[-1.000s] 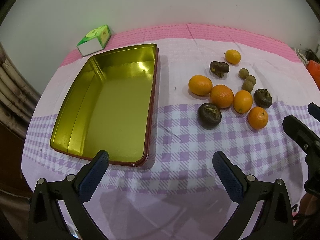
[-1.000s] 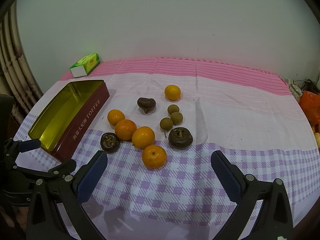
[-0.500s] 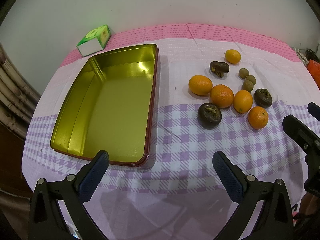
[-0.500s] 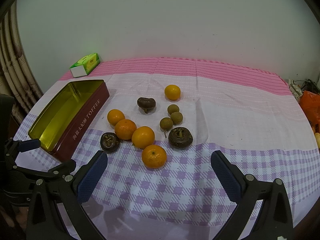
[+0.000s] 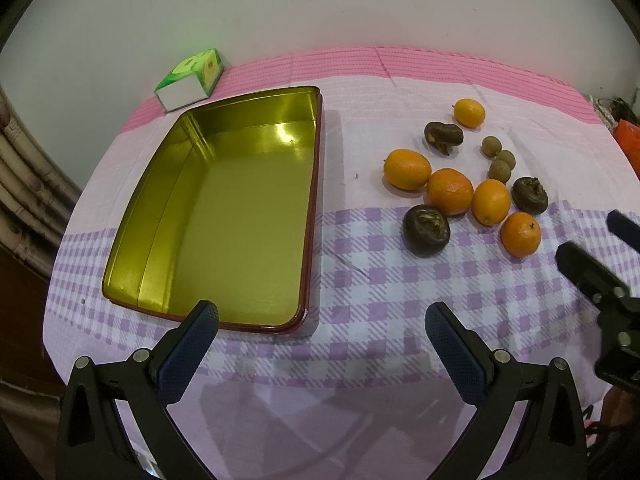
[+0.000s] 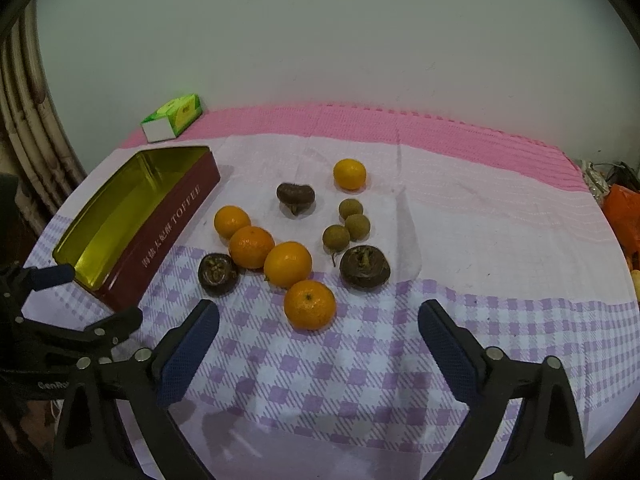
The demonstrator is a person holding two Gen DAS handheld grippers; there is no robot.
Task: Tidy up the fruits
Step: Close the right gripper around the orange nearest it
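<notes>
While unblocked, probably: tin's (image 5: 224,208) near rim.

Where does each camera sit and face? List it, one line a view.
Left wrist: on the left tool, angled down at the empty toffee tin; the right tool shows at the right edge.
Right wrist: on the right tool, jaws closing on nothing, above the nearest orange; the left tool shows lower left.
Shared: tin, fruit, green box.

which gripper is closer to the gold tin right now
Left. The left gripper hovers right over the tin's near rim, one finger overlapping it. The right gripper, jaws closing on nothing, sits off beside the fruit, the nearest orange just ahead of it.
</notes>
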